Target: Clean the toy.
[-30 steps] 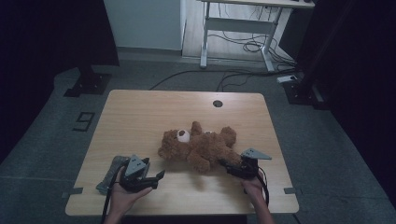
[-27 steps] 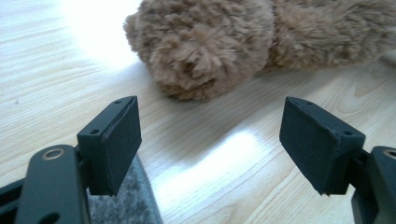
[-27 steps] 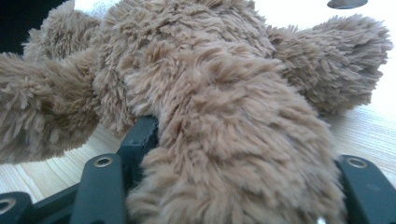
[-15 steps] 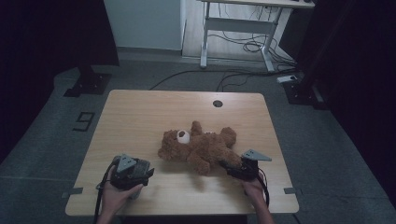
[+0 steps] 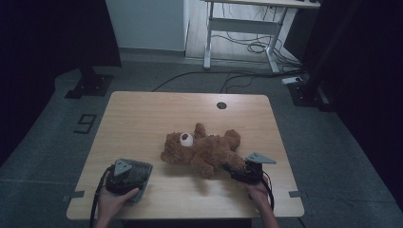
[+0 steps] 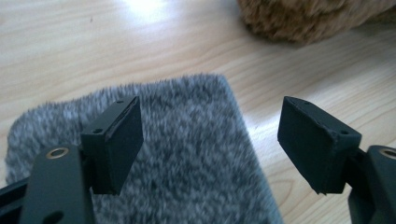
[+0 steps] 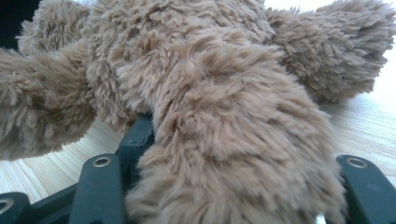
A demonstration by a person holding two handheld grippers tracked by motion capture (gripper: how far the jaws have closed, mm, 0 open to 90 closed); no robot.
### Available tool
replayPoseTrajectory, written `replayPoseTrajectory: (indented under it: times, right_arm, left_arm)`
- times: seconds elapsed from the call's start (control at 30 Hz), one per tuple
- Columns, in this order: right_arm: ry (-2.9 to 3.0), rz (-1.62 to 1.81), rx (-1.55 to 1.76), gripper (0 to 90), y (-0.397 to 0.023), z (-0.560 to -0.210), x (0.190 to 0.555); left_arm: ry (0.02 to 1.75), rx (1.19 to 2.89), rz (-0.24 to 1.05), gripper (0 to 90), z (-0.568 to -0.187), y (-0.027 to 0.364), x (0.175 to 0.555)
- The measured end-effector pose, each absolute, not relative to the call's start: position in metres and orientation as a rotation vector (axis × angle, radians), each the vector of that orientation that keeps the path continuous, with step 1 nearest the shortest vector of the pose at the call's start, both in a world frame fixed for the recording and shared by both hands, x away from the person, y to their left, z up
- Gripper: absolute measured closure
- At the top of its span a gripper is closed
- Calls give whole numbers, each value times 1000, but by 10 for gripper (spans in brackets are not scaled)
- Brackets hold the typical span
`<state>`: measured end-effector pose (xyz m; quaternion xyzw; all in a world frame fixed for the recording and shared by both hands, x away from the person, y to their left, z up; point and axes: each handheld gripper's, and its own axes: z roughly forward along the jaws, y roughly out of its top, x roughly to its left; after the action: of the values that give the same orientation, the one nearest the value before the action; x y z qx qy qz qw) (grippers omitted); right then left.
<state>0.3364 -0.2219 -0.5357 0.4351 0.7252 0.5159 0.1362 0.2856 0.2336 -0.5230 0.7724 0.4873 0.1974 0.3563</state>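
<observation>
While the teddy bear [image 5: 204, 149] lies on its back near the middle of the wooden table [image 5: 142, 114], with its head toward the left of the high view, the right gripper [image 5: 236, 170] is clamped on one of its legs at the lower right of the toy. In the right gripper view, the brown plush leg [image 7: 233, 154] fills the gap between the two black jaws, which press against it on both sides. The left gripper [image 5: 124, 176] sits over a grey furry cloth [image 5: 141, 170] at the near left part of the table, well apart from the bear. In the left gripper view, its jaws stand wide apart above the grey pile [image 6: 196, 163], with nothing pinched between the pads [image 6: 125, 140]; the edge of the bear [image 6: 308, 21] appears beyond the cloth. A hand [image 5: 114, 202] holds the left gripper from the near edge.
</observation>
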Motion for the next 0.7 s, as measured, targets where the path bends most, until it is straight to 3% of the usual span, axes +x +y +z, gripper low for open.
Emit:
replayPoseTrajectory:
  times: [0.2,0.7]
  right_arm:
    - [2100,1491,1260,384,-222,-536,336]
    - [2099,1483,1254,377,-223,-536,337]
  left_arm:
    - [1269,2037,499,147,-532,228,290]
    - [1310,2078,555,202,-545,225,292]
